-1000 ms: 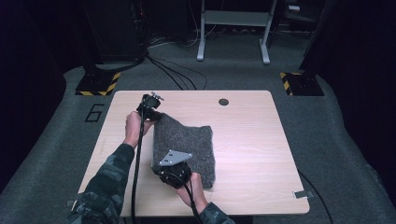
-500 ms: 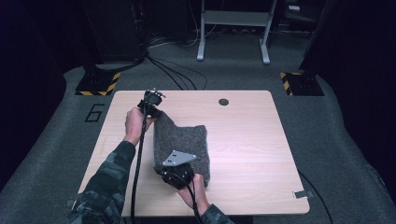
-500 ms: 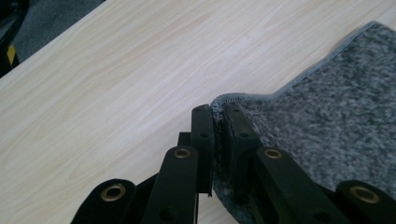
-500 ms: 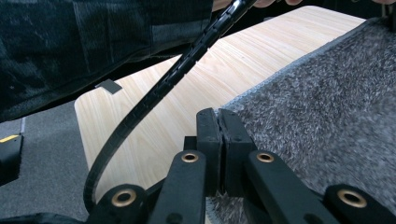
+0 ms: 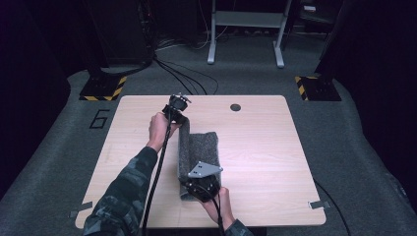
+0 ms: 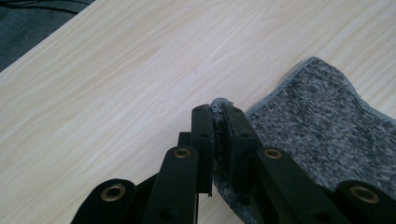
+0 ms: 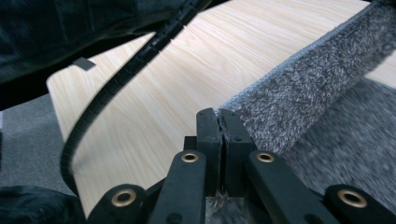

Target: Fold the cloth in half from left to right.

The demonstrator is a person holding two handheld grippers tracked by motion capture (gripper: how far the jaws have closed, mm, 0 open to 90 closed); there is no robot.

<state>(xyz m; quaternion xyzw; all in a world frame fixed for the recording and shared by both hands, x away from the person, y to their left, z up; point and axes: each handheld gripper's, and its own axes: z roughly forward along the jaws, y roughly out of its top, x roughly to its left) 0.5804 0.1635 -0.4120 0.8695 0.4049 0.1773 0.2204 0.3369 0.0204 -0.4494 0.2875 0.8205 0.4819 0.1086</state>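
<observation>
A grey fuzzy towel (image 5: 205,146) lies in the middle of the wooden table (image 5: 265,147), its left edge raised off the top and standing as a ridge. My left gripper (image 5: 182,119) holds that edge at the far corner, and in the left gripper view the jaws (image 6: 218,108) are shut on the towel's hemmed corner (image 6: 317,116). My right gripper (image 5: 191,189), under its grey plate, holds the near corner. In the right gripper view it (image 7: 218,116) is shut on the towel's edge (image 7: 303,91), which runs up and away to the right.
A dark round grommet (image 5: 235,107) sits in the table's far side. Tape tabs (image 5: 317,204) mark the front corners. The left gripper's black cable (image 7: 116,79) trails along the sleeve. Striped stand feet (image 5: 103,88) and cables lie on the floor behind.
Both hands have carried the towel's left edge to the right and lifted it. The towel's spread on the table has become narrower.
</observation>
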